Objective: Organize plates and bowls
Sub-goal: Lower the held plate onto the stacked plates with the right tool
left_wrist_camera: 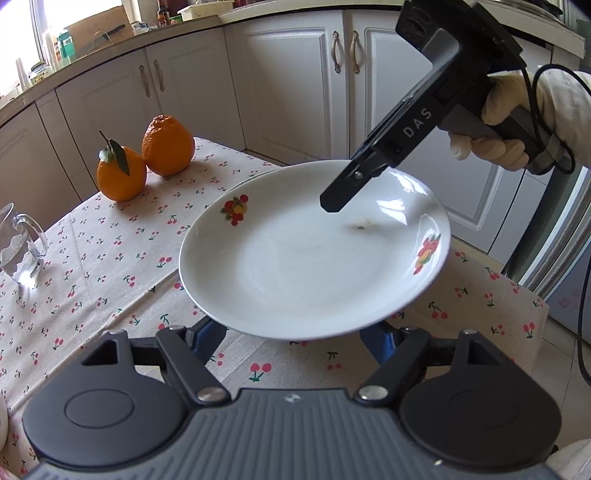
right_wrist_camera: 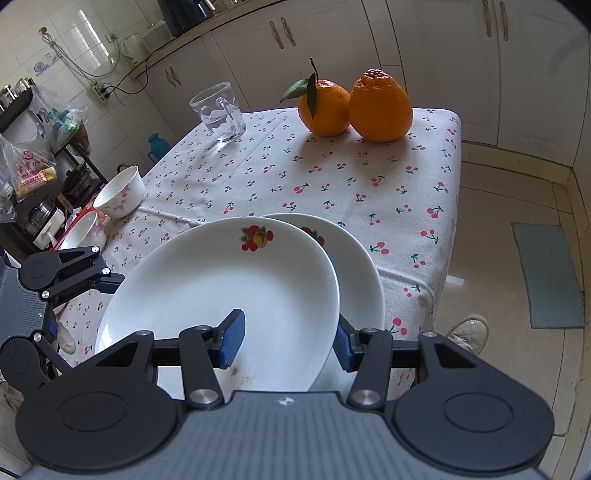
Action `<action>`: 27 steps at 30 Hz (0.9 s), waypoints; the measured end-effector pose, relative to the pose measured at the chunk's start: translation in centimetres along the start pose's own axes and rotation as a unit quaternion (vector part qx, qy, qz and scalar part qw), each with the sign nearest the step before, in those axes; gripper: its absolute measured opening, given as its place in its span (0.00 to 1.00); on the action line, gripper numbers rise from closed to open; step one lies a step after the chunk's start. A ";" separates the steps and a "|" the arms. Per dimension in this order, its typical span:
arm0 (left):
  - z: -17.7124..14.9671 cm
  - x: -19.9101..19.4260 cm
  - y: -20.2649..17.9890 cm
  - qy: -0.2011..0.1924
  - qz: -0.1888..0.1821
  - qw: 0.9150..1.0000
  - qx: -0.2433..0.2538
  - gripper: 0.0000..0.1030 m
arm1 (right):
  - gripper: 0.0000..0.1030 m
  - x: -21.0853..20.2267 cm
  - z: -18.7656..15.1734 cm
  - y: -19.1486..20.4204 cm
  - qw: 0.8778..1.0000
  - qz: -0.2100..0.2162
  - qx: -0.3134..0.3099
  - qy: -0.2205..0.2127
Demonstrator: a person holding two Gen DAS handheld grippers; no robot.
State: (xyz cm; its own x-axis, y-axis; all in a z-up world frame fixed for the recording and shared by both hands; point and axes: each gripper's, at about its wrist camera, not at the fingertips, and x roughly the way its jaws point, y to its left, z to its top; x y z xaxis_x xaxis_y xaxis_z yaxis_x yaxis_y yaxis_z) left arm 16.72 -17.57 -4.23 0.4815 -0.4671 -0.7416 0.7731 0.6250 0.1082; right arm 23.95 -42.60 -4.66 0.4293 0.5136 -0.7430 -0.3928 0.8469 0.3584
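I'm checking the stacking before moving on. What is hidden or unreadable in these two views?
Left gripper: in the left wrist view the upper plate covers its tips; grip unclear.
Lower plate: right wrist view, mostly under the upper plate.
Nearer bowl: right wrist view, partly behind the left gripper.
Glass mug: left wrist view, cut by the left edge.

A home kitchen: white cabinets (left_wrist_camera: pixel 288 85) under a cluttered counter (left_wrist_camera: pixel 110 33), cherry-print tablecloth (right_wrist_camera: pixel 332 177) on the table.
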 end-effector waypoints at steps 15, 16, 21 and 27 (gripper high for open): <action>0.2 0.2 0.0 -0.002 -0.013 1.000 -0.001 0.79 | 0.55 -1.1 -1.2 0.1 1.000 -0.013 0.010 0.002; 0.2 0.2 0.0 -0.003 -0.013 1.000 -0.002 0.79 | 0.55 -1.2 -1.3 0.2 1.000 -0.014 0.010 0.002; 0.2 0.2 0.0 -0.004 -0.014 1.000 -0.004 0.79 | 0.56 -1.7 -1.6 0.4 1.000 -0.020 0.011 -0.001; 0.2 0.1 -0.1 -0.009 -0.012 1.000 -0.010 0.82 | 0.58 -1.9 -1.8 1.3 0.999 -0.041 0.002 0.002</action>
State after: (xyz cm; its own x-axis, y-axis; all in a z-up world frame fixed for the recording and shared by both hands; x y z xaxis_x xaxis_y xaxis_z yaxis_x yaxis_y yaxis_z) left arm 16.77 -17.74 -4.18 0.4700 -0.4932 -0.7320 0.7761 0.6259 0.0766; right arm 21.15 -42.72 -3.75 0.4566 0.4428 -0.7716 -0.3535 0.8862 0.2994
